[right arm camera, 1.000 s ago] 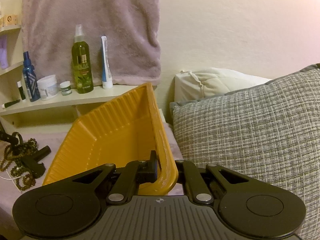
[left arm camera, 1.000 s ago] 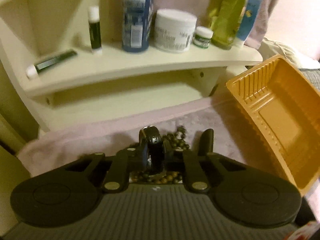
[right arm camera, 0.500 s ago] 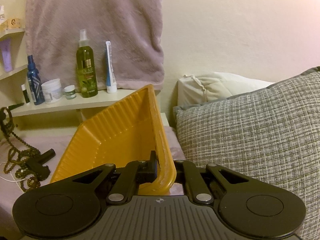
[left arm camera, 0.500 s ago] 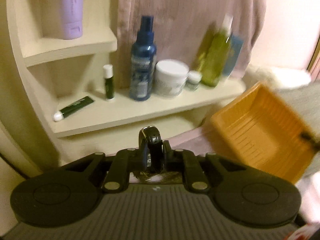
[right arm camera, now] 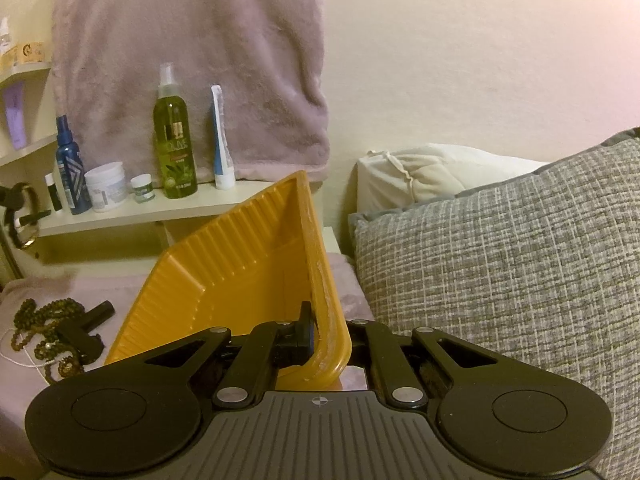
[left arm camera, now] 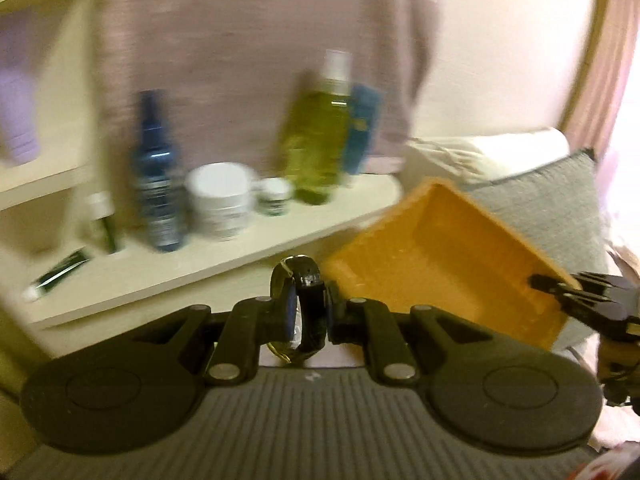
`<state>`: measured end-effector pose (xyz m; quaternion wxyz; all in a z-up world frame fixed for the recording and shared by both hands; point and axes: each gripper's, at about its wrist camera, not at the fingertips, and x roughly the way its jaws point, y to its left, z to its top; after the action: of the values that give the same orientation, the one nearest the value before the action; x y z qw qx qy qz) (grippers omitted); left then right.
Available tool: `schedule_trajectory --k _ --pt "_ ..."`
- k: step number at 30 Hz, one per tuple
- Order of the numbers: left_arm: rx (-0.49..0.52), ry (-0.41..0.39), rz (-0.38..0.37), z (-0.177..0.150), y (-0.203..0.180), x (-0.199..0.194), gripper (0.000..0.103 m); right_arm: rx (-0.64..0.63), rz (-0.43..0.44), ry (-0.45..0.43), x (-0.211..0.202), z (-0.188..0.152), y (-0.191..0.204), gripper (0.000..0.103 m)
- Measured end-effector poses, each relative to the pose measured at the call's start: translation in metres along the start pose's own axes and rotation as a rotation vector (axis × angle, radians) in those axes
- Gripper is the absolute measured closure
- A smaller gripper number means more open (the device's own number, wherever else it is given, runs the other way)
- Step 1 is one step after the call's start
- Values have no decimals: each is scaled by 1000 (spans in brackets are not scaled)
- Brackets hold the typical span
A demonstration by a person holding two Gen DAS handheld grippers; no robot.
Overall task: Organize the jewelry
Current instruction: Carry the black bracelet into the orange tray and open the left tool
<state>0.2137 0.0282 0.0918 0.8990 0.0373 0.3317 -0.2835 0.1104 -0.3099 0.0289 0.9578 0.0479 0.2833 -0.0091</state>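
Two hand-held grippers are at work over the bed. The left hand-held gripper (left arm camera: 308, 312) has its jaws nearly closed on a dark-strapped wristwatch (left arm camera: 306, 300), held edge-on with its band looping above and below the fingers. The right hand-held gripper (right arm camera: 320, 336) is fully clamped on the rim of a tilted orange tray (right arm camera: 240, 264). That tray lies to the right of the watch and slightly ahead, its open mouth facing it, with nothing between them. A bead necklace (right arm camera: 44, 320) lies on the pink bedcover (right arm camera: 132, 284) beside the tray. Bottles on the shelf (left arm camera: 224, 264) stand well behind; a grey pillow (right arm camera: 500, 264) sits beyond the tray.
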Motion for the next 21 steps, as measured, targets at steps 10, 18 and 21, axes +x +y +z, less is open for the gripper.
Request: schedule_trajectory --k 10,18,21 --pt "108 73 -91 -10 -88 74 90 12 9 12 -2 -3 -2 97" --pt "116 133 -118 -26 -119 108 90 25 9 13 -2 -3 -3 97" --pt "98 148 -116 -32 -121 112 85 26 8 12 -2 -3 -3 97"
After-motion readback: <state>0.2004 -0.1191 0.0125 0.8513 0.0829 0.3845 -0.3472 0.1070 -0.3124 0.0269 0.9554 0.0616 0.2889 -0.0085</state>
